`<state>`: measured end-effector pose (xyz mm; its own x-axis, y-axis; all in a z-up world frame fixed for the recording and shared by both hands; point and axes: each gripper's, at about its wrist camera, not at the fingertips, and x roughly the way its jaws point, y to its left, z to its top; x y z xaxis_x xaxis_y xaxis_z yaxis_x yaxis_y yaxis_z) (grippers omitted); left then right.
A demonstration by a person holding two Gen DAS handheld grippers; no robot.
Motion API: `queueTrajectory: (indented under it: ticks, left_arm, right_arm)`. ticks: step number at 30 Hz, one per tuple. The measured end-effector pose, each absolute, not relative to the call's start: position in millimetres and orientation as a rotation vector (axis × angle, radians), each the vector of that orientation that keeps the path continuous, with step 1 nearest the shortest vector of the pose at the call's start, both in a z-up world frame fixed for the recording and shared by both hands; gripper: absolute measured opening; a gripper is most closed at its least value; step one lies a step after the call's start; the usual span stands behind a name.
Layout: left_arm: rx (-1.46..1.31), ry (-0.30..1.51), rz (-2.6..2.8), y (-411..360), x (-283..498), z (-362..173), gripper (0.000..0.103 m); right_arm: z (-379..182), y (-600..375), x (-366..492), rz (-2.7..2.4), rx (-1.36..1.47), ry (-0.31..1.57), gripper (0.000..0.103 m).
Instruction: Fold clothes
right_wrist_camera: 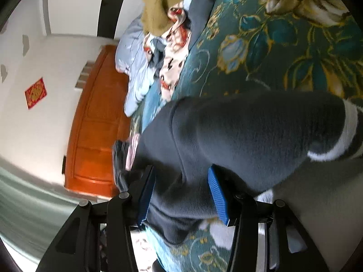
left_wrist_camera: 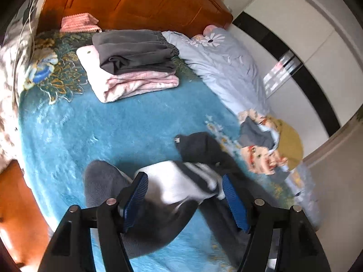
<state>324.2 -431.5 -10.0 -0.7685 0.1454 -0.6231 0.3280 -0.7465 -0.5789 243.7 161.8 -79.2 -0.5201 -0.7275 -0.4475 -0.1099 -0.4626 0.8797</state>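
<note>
The dark grey garment with white stripes point(left_wrist_camera: 181, 181) lay crumpled on the blue plush blanket point(left_wrist_camera: 79, 136) covering the bed, at its near edge. The left gripper point(left_wrist_camera: 185, 195) sat over it with jaws wide, blue pads clear of the fabric on both sides (the cloth lay between them, not pinched).

The right gripper point(right_wrist_camera: 182, 195) had its jaws set partway in, with a thick bunch of the same garment point(right_wrist_camera: 249, 136) between the blue pads and pressed by them; the fabric rose from there toward the white-striped end.

Further back, a folded stack: grey trousers point(left_wrist_camera: 133, 52) on top of a pink folded item point(left_wrist_camera: 133, 83). To the right, a pale blue quilt point(left_wrist_camera: 226, 68) ran along the bed edge, with a loose heap of mixed clothes point(left_wrist_camera: 270, 145) on it. An orange wooden headboard point(left_wrist_camera: 136, 2) stood behind the stack.
</note>
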Motion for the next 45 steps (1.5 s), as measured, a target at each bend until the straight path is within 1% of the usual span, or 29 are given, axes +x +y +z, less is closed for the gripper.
queueTrajectory:
  ticks: [5,12,13,15,18,19,21,23,26,28,29,30,31,32,33,36,39,41,45]
  left_arm:
    - [1.114,1.231,-2.712,-404,308,-7,0.072]
    - [1.323,1.49,-2.689,-349,260,-18,0.072]
    - [1.335,1.504,-2.682,-343,253,-19,0.072]
    - [1.375,1.499,-2.669,-329,238,-20,0.072]
    - [1.473,1.438,-2.662,-304,217,-19,0.072]
    - [1.52,1.362,-2.663,-294,209,-19,0.072]
    - [1.6,1.294,-2.603,-283,195,-28,0.072]
    - [1.654,1.301,-2.511,-280,186,-43,0.072]
    - [1.66,1.32,-2.451,-281,185,-57,0.072]
    - [1.645,1.328,-2.436,-284,186,-62,0.069]
    - [1.637,1.332,-2.428,-285,187,-64,0.055]
    - [1.632,1.343,-2.414,-289,190,-67,0.042]
    - [1.627,1.354,-2.401,-293,193,-69,0.014]
    - [1.622,1.364,-2.387,-297,196,-72,0.008]
    - [1.616,1.375,-2.375,-301,200,-74,0.007]
    - [1.56,1.433,-2.445,-306,210,-65,0.007]
    - [1.473,1.476,-2.553,-310,219,-44,0.006]
    - [1.391,1.493,-2.645,-311,225,-22,0.006]
    - [1.245,1.432,-2.826,-309,236,31,0.006]
  right_arm:
    - [-78,167,237,-2.07,1.185,-1.362,0.05]
    - [-65,183,240,-2.139,1.138,-1.336,0.05]
    - [-64,185,240,-2.141,1.132,-1.34,0.05]
    - [-63,190,241,-2.141,1.121,-1.35,0.05]
    - [-63,191,241,-2.141,1.122,-1.329,0.05]
    - [-63,191,241,-2.141,1.124,-1.321,0.05]
    - [-64,191,240,-2.139,1.12,-1.32,0.05]
    - [-67,193,238,-2.125,1.114,-1.348,0.05]
    - [-68,196,236,-2.13,1.109,-1.365,0.05]
    - [-66,197,235,-2.15,1.105,-1.343,0.05]
    - [-65,197,234,-2.161,1.103,-1.33,0.047]
    - [-64,197,234,-2.168,1.102,-1.317,0.038]
    - [-63,196,233,-2.175,1.106,-1.306,0.032]
    - [-62,196,233,-2.177,1.111,-1.3,0.023]
    - [-62,196,233,-2.17,1.108,-1.302,0.018]
    - [-57,197,232,-2.146,1.088,-1.304,0.009]
    - [-44,196,232,-2.12,1.03,-1.3,0.006]
    - [-25,196,233,-2.096,0.906,-1.29,0.005]
    - [22,195,235,-2.065,0.694,-1.219,0.003]
